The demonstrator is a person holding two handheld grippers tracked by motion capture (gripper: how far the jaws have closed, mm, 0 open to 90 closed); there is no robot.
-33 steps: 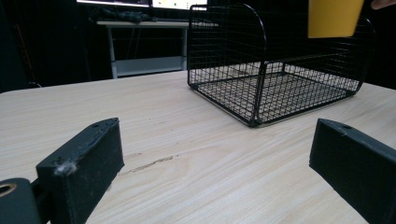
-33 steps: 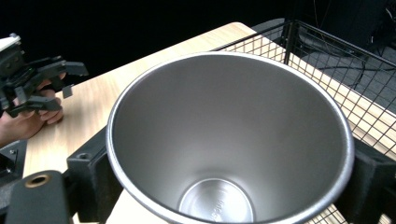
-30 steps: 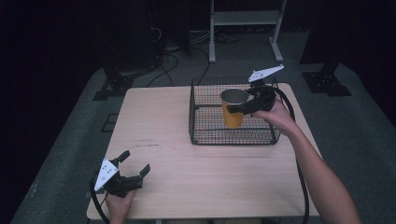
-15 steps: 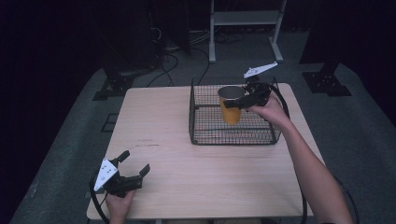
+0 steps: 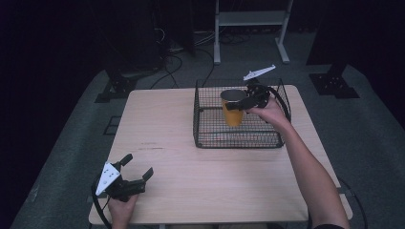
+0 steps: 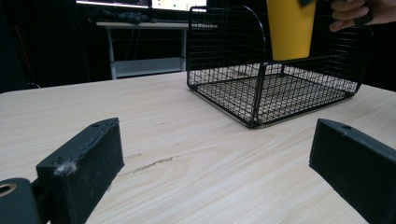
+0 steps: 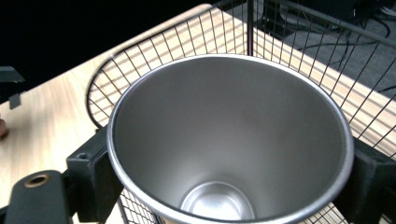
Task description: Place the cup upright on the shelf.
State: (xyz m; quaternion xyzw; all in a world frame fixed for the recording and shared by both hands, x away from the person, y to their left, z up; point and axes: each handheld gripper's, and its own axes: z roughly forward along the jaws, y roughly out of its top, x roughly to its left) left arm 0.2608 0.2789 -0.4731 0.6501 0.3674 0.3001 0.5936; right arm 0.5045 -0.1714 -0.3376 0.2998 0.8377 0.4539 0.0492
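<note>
Yellow cup clamped in right tool, above wire basket; left tool jaws apart.

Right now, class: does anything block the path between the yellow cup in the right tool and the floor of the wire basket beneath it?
Nothing visible does. The right tool grips the yellow cup upright above the wire basket, whose mesh floor below looks bare.

In the left gripper view the yellow cup is cut off at the top edge. In the right gripper view its outer wall is hidden below the rim, and the wire basket runs off the frame.
</note>
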